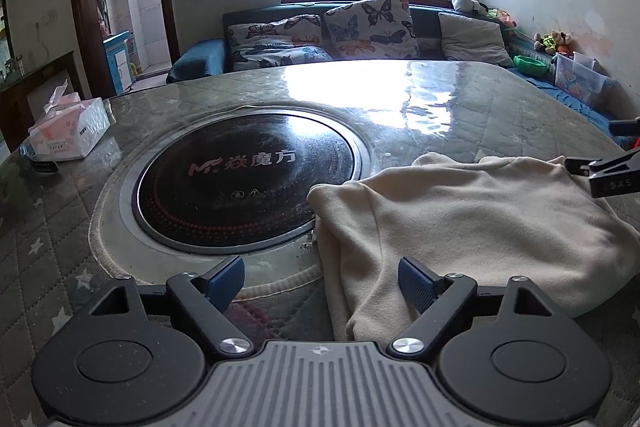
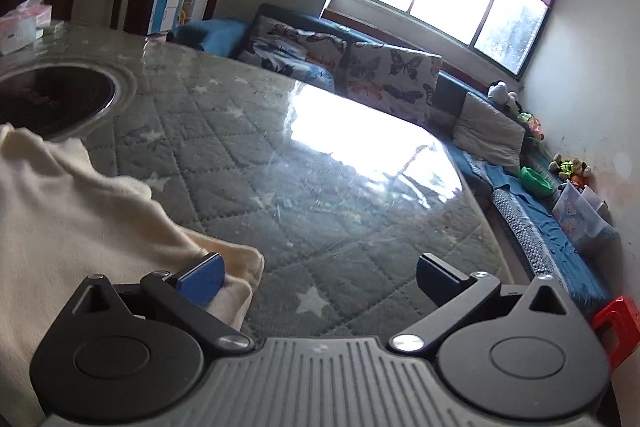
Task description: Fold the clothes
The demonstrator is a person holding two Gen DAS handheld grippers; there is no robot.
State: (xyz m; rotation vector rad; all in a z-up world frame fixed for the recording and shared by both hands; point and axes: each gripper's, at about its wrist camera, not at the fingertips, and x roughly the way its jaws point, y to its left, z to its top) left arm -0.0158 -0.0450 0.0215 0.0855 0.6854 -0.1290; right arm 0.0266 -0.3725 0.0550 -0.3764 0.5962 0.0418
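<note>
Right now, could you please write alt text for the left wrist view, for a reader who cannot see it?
A cream garment lies partly folded on a quilted table, with the open left gripper at its near edge. A round black cooktop sits left of it, a tissue box farther left, and the right gripper at the far right.

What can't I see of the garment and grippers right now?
- Garment: near edge hidden behind the left gripper body in the left view; cut by the left frame edge in the right view.
- Its type and fold state: bunched, unreadable in either view.
- Right gripper: mostly past the right frame edge in the left view.
- Right gripper's left pad: cloth contact unclear.
</note>
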